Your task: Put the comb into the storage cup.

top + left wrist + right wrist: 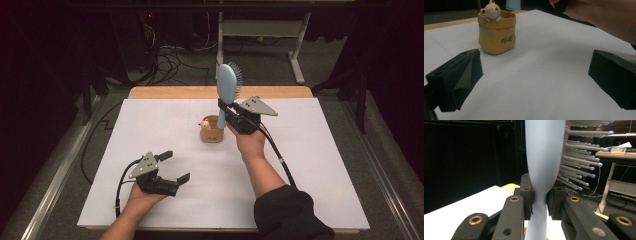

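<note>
A light blue hairbrush stands upright above the table, bristles facing right, with my right gripper shut on its handle. In the right gripper view the jaws clamp the narrow neck of the hairbrush, below the grey bristles. A small tan pot with a bear figure sits on the white sheet just left of the brush handle. My left gripper rests low at the front left, open and holding nothing. Its view shows the pot ahead, beyond the left gripper.
A white sheet covers the wooden table. The person's right forearm crosses the upper right of the left gripper view. Cables and a desk frame lie on the floor beyond the table's far edge.
</note>
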The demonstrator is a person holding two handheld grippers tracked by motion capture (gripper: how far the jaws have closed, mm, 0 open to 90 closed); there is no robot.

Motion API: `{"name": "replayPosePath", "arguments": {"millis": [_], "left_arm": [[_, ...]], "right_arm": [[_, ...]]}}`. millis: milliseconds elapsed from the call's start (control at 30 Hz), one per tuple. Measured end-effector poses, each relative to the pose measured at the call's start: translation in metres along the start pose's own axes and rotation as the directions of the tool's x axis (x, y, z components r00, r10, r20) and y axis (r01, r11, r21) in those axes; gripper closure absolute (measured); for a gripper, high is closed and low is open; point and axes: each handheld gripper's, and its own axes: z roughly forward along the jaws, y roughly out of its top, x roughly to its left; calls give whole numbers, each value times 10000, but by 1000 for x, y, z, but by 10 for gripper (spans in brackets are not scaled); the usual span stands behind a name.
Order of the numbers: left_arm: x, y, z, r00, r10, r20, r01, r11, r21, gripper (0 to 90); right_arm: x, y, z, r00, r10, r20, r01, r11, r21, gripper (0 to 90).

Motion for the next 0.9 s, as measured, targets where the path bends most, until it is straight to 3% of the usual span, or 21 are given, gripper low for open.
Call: {"name": "replayPosePath", "arguments": {"millis": [200, 900], "left_arm": [[0, 1, -1, 10000, -3, -1, 3, 10000, -62, 6], [0, 3, -3, 9999, -121, 25, 121, 9997, -194, 8]], "right_arm": [[1, -2, 10, 10000, 24, 19, -25, 10000, 68, 781], [10, -41, 35, 9994, 350, 64, -353, 9974, 632, 782]]}}
